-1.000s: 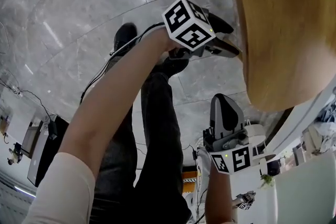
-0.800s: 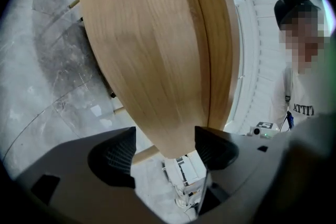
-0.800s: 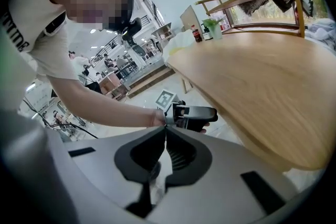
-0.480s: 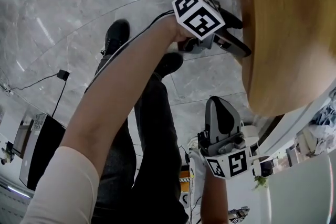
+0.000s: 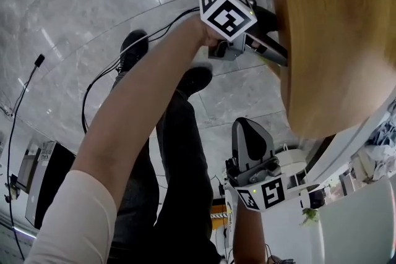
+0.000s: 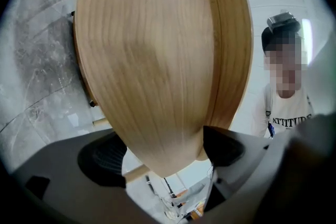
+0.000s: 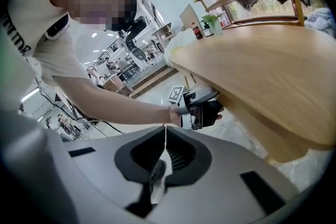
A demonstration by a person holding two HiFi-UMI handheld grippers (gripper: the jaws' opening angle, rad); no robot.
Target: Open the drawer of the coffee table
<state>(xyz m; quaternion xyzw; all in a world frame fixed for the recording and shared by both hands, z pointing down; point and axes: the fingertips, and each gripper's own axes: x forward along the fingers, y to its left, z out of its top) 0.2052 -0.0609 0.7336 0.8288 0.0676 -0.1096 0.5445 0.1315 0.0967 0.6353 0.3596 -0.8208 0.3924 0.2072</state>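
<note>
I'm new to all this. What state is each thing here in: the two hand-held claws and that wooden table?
left gripper: open; its jaws have just been opening, with the edge of the coffee table between them, not clamped.
right gripper: shut, nothing between the jaws.
coffee table: its drawer does not show clearly, so open or closed cannot be told.

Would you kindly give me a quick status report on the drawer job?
Left claw has just been opening, coffee table edge between, not gripped. Right claw shut, empty, off the table. Drawer itself not discernible; nothing blocking seen.
</note>
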